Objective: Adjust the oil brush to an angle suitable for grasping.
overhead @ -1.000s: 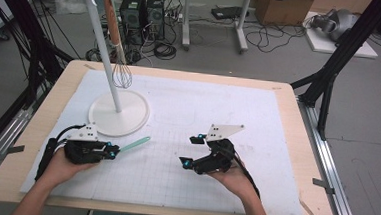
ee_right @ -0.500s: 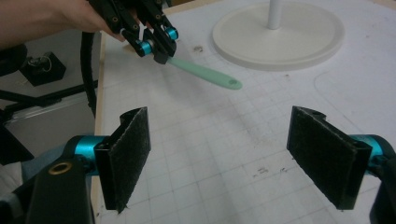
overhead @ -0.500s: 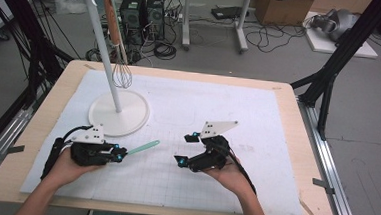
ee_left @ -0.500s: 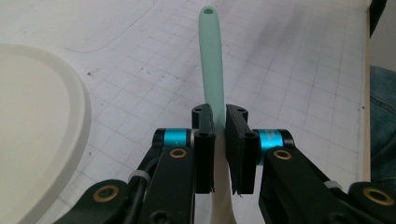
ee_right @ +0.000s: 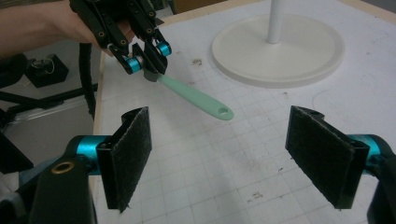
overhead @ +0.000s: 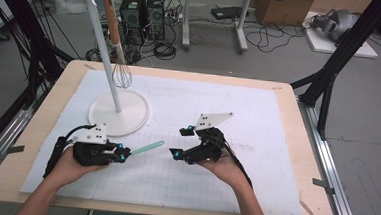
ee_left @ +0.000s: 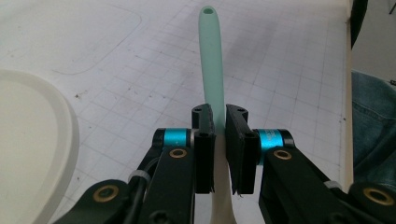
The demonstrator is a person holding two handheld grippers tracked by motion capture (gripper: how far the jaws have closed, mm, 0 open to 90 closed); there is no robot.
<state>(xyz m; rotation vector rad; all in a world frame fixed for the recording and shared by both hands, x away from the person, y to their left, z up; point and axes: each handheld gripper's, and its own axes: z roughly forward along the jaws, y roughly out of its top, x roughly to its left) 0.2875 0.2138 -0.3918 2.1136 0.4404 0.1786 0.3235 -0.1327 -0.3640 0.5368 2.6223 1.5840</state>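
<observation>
Left gripper (overhead: 123, 153), lower left of the high view, is clamped on a mint-green utensil handle (overhead: 147, 147); the handle sticks out toward frame centre, pointing up-right at the right gripper (overhead: 178, 142). In the left gripper view the jaws pinch the handle (ee_left: 211, 70) from both sides, pads pressed on it near where the green turns cream; the far end with its hanging hole sits at top centre of that frame, over the gridded white mat (ee_left: 289, 70). Whether the handle rests on the mat or is held just above it, can't tell. Right gripper sits just right of centre in the high view, jaws spread wide with nothing between them; in the right gripper view its two pads stand at the lower left and lower right edges, and the left gripper (ee_right: 149, 63) with the handle (ee_right: 196, 99) shows in the upper left, handle tip near frame centre, apart from both pads. White stand (overhead: 119, 114) with round base is at upper left of the high view, a whisk (overhead: 122, 73) hanging from it beside the pole. Mat lies on a wooden table (overhead: 289, 93).
</observation>
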